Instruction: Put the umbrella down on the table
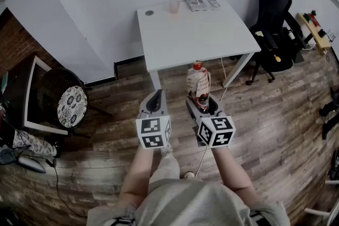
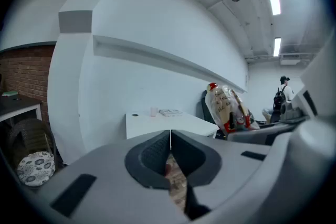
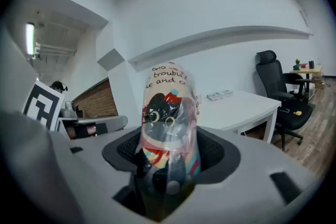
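Head view gives us our left gripper [image 1: 157, 97] at the left, its jaws pressed together with nothing between them, held above the brown wooden plank floor [image 1: 265, 114]. Just to its right, our right gripper [image 1: 202, 105] is clamped on the lower end of the folded cartoon-print umbrella [image 1: 198, 81], wrapped in a clear plastic sleeve with a red tip. It stands upright in the air in front of the white rectangular desk [image 1: 212, 34], apart from it.
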Demonstrator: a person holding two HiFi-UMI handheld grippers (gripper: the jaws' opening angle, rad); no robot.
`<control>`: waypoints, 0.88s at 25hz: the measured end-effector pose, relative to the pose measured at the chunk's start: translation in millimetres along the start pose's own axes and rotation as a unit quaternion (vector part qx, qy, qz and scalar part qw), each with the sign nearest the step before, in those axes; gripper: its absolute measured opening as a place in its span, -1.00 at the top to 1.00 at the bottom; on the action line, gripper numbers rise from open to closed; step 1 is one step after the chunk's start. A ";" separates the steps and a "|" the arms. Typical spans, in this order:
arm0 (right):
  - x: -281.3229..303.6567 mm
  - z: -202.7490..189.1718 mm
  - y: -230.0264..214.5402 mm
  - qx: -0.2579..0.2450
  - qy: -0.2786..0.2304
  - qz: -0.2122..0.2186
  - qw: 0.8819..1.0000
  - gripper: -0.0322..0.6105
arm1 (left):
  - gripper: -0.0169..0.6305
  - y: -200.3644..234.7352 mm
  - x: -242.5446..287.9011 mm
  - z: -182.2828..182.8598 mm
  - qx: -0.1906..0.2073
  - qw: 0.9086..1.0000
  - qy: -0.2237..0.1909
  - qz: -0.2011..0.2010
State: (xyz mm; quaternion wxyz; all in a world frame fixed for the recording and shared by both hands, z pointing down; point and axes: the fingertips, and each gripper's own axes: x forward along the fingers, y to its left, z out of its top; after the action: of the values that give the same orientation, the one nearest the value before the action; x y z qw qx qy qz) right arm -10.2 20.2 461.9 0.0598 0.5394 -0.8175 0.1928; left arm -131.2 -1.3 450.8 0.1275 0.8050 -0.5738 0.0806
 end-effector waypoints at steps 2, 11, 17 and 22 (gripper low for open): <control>-43.2 -12.2 8.7 -0.008 -0.007 -0.007 1.000 0.04 | 0.92 -22.3 -37.4 -10.8 0.004 1.000 -0.007 -0.001; -192.9 -56.1 41.8 -0.030 -0.014 -0.011 0.999 0.04 | 0.92 -83.9 -181.1 -46.6 0.010 1.000 -0.009 0.008; -222.4 -55.5 50.0 -0.032 -0.032 -0.016 0.999 0.04 | 0.92 -91.7 -205.1 -41.2 0.006 1.000 -0.021 -0.001; -233.9 -47.6 48.0 -0.039 -0.045 -0.022 0.998 0.04 | 0.92 -103.8 -208.4 -39.0 0.012 1.000 -0.024 -0.015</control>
State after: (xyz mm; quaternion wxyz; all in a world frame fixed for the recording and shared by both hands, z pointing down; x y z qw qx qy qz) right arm 37.3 255.6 422.1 0.0482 0.5626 -0.8143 0.1345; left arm -101.0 230.6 418.8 0.1048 0.8168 -0.5635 0.0662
